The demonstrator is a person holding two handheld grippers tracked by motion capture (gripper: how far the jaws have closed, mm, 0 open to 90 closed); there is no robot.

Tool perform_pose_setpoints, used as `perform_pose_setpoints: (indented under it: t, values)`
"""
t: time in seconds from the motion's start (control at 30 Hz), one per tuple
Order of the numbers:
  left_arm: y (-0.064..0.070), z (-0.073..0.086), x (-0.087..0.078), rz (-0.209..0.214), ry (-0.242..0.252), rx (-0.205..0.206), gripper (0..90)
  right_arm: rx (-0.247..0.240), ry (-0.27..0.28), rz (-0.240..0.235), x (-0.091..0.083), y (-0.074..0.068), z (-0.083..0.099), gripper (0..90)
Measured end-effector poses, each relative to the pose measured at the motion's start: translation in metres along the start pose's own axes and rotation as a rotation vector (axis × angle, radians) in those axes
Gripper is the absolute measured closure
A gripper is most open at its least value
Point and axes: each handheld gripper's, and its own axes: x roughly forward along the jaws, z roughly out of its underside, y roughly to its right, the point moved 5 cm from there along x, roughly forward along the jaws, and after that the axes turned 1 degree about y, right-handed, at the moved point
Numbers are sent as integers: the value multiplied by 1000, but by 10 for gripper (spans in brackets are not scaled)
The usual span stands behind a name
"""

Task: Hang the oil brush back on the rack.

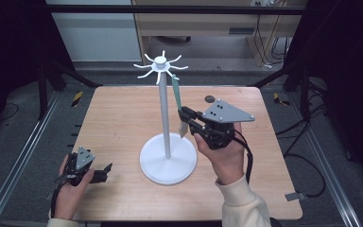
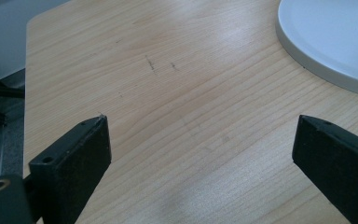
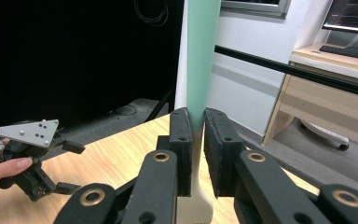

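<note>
room: dark curtains on both sides, pale cabinets and cables beyond the far edge of my wooden table (image 1: 118,118).
stand: white hook stand (image 1: 166,118), round base near the table's middle, thin pole upright, spokes at the top.
right gripper: right gripper (image 1: 187,119) sits just right of the pole, clenched on the spatula low on its handle.
spatula: green-handled spatula (image 1: 177,97) runs up toward a spoke on the crown, cream blade below the jaws; whether its top is hooked on i cannot tell.
left gripper: left gripper (image 1: 105,169) rests near the near-left corner, jaws spread wide, nothing between them.
step: i judge this is hanging; i'd keep the handle vertical and settle its eye over the spoke before letting go.
views: right gripper view shows the pads (image 3: 182,140) squeezing the handle; high view shows the crown.
</note>
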Motion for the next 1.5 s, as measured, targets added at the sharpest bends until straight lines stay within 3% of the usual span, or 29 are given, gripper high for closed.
perform_pose_setpoints:
  t: [0.57,0.7,0.97,1.27,1.5]
  values:
    - [-1,0,0,-1,0,-6,39,2,-5,-13,-2,0,0,796]
    - [-1,-1,0,-4,2,-9,40,0,-7,1,-4,2,0,788]
    - [-3,0,0,-15,-5,-11,39,-5,-39,77,-10,17,5,703]
    - [-2,1,-1,-6,2,-10,38,19,-80,179,-9,34,10,500]
    - [0,0,0,-3,-1,-2,37,18,-101,237,-12,42,11,404]
